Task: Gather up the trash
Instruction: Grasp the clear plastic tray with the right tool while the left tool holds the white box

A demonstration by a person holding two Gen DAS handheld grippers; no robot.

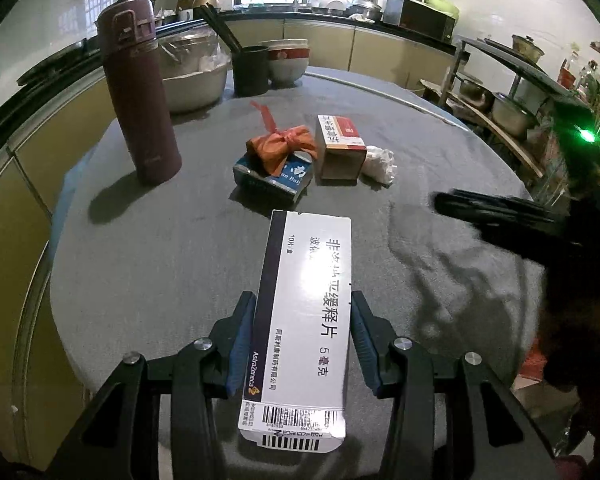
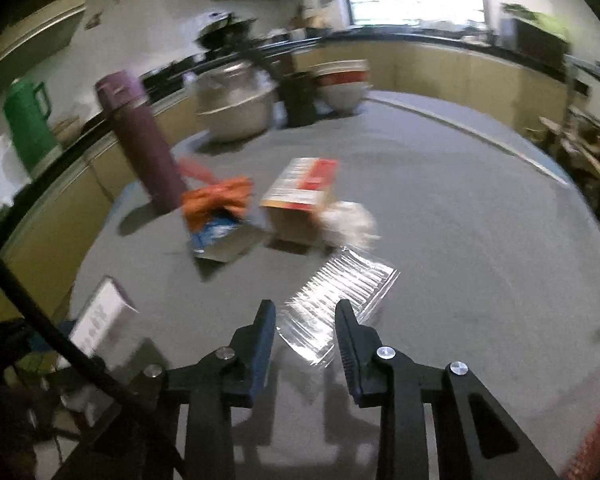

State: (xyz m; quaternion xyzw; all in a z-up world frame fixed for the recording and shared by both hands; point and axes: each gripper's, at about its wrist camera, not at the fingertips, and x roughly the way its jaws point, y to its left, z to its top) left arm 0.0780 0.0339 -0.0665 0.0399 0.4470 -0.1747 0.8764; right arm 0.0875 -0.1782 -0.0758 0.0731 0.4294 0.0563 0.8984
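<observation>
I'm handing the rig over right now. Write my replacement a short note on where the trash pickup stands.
Left tongs: shut on the white medicine box, lifted off the grey table.
Right tongs: open, holding nothing, just short of the clear plastic tray.
Left to collect: the tray, orange bag on the blue packet, red-and-white box, crumpled tissue.
No bin in view.

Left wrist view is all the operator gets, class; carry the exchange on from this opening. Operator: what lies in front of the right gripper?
Observer: A clear plastic tray lies on the grey cloth, with its near end between the jaws of the right gripper. I cannot tell whether they press it.
Operator: Is there anything beyond the purple flask, to its left?
Observer: Yes, a green jug stands there.
</observation>
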